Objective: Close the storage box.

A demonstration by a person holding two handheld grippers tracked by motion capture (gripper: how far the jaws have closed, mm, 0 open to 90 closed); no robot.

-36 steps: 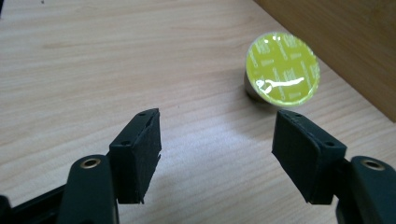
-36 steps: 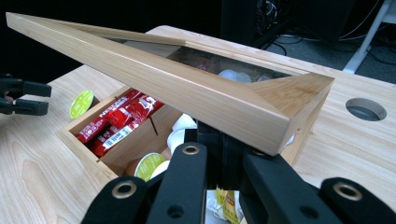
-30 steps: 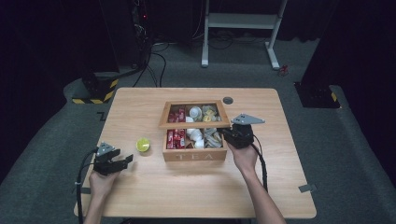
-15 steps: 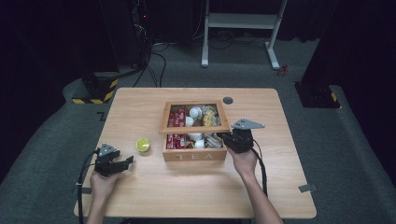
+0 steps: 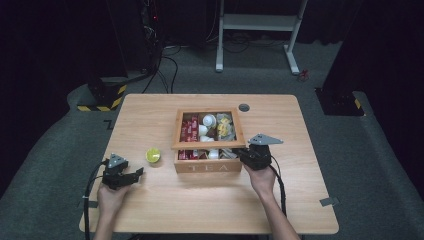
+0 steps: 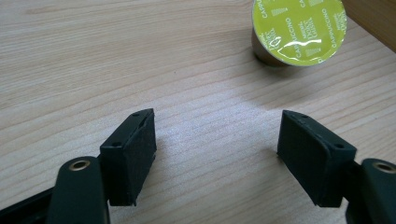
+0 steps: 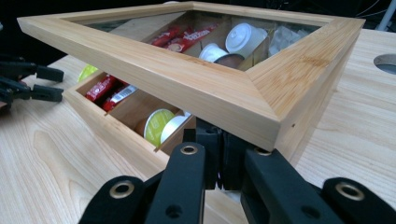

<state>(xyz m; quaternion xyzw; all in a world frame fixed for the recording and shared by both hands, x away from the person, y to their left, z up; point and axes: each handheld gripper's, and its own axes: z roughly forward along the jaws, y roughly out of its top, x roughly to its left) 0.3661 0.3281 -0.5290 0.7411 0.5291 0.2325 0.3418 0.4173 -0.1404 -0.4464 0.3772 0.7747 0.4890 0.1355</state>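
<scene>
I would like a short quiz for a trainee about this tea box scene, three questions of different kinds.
1. True or false: the left tongs hold the green capsule.
2. What do the right tongs touch? A) the lid of the tea box B) the capsule C) a cable
3. Which word is printed on the front of the box?

Key
1. False: the jaws stand open with bare table between them, and the capsule stands beyond them.
2. A: shut under the lid's corner, the lid tilted above the open box.
3. TEA
</scene>
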